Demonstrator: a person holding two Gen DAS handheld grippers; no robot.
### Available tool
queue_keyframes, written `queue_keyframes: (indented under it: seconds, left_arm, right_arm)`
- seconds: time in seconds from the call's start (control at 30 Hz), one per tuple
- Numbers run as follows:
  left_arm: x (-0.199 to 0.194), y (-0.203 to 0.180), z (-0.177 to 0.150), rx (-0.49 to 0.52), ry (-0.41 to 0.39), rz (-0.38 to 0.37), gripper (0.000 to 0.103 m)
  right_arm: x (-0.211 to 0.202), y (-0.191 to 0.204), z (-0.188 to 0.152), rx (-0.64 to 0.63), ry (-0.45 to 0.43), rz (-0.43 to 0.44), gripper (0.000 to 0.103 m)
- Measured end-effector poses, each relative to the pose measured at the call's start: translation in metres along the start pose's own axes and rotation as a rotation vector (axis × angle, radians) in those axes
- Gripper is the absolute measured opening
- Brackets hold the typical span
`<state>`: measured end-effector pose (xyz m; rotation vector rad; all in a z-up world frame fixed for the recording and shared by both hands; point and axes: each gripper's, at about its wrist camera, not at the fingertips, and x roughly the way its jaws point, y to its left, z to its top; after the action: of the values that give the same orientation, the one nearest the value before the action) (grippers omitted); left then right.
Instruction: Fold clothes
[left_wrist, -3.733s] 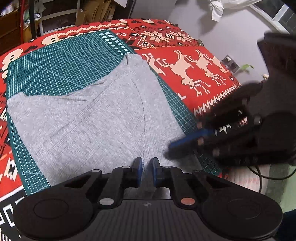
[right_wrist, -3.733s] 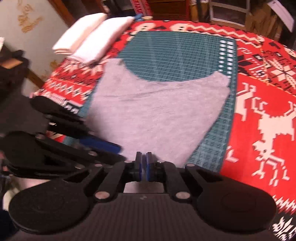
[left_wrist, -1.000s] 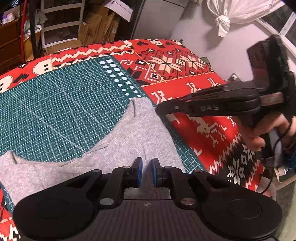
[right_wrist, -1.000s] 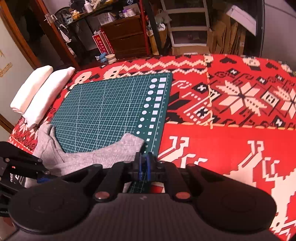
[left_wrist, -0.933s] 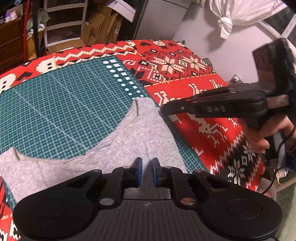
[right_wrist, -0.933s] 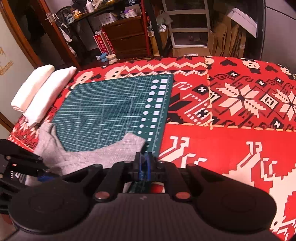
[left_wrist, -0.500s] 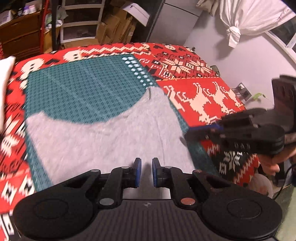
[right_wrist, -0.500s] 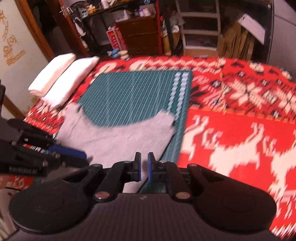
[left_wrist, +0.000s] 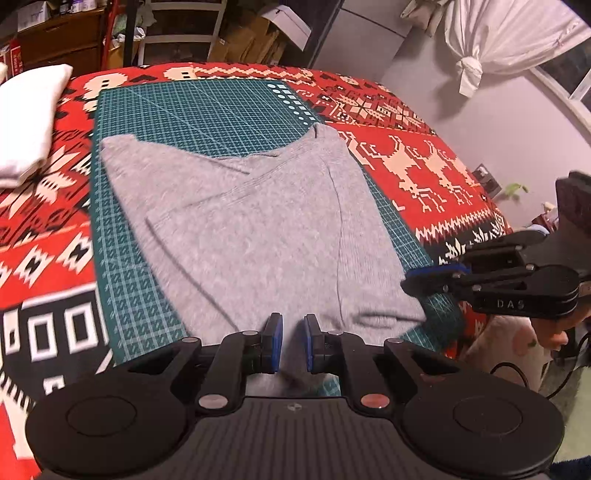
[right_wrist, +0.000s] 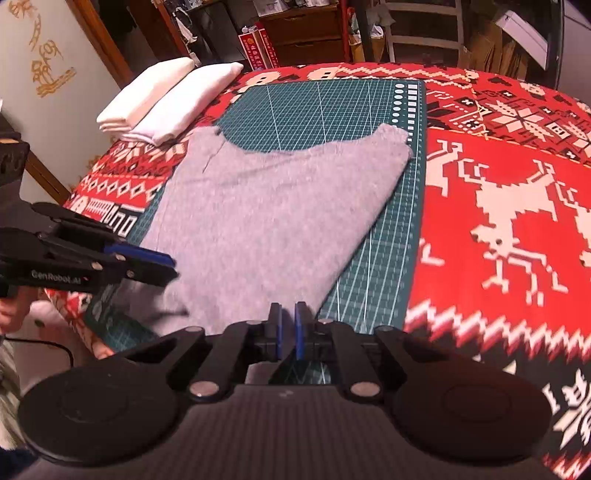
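Cluttered room, bench under red patterned cloth (right_wrist: 498, 206). Nearly closed to a narrow slit, nothing seen pinched: left tool (left_wrist: 292, 345) and right tool (right_wrist: 287, 330). Just ahead of both, grey garment (left_wrist: 258, 229) spread flat on green cutting mat (left_wrist: 207, 110). Farther off, folded white towels (right_wrist: 173, 96) beside mat's far left corner.

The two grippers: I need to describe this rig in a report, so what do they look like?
Both grippers, left and right, are matte black linkages with blue finger pads, silver pivot bolts and round side discs. One side reads "DAS", the other "GenRobot.AI". A black cable trails below.
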<state>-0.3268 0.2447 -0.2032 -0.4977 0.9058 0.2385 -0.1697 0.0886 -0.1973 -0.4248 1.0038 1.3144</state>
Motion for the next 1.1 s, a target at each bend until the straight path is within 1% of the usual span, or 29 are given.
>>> queue_keyframes:
  seconds: [0.1,0.17,0.3,0.37,0.47,0.53,0.67,0.8,0.93,1.1]
  left_arm:
    - [-0.007,-0.002,-0.011,0.015,-0.011,0.006,0.011]
    - [-0.012,-0.005,-0.016,0.031,-0.036,0.003,0.011]
    - [-0.019,-0.012,-0.022,0.062,-0.11,-0.004,0.011]
    - [-0.016,-0.015,-0.025,0.066,-0.133,0.004,0.011]
    - [-0.007,-0.013,-0.032,0.051,-0.121,0.022,0.011]
    - [-0.008,-0.009,-0.039,0.034,-0.138,0.02,0.011]
    - [-0.018,-0.001,-0.043,-0.02,-0.147,0.013,0.011]
    - [-0.033,0.011,-0.038,-0.067,-0.215,0.02,0.011]
    - [-0.038,0.037,-0.031,-0.192,-0.265,0.02,0.011]
    - [-0.03,0.076,-0.019,-0.35,-0.307,0.085,0.011]
  right_arm:
    - [-0.006,0.005,-0.014,-0.018,-0.005,-0.013,0.009]
    - [-0.011,0.009,-0.021,-0.038,-0.012,-0.028,0.009]
    - [-0.026,0.021,-0.026,-0.073,-0.074,-0.022,0.009]
    - [-0.029,0.028,-0.027,-0.083,-0.117,-0.016,0.009]
    - [-0.025,0.037,-0.028,-0.086,-0.172,-0.013,0.009]
    - [-0.019,0.039,-0.033,-0.078,-0.186,-0.011,0.009]
    - [-0.01,0.038,-0.045,-0.056,-0.183,-0.014,0.009]
    - [-0.017,0.03,-0.045,-0.023,-0.216,-0.001,0.009]
    - [-0.029,0.018,-0.037,0.012,-0.285,-0.01,0.009]
    - [-0.035,-0.002,-0.029,0.094,-0.348,0.008,0.01]
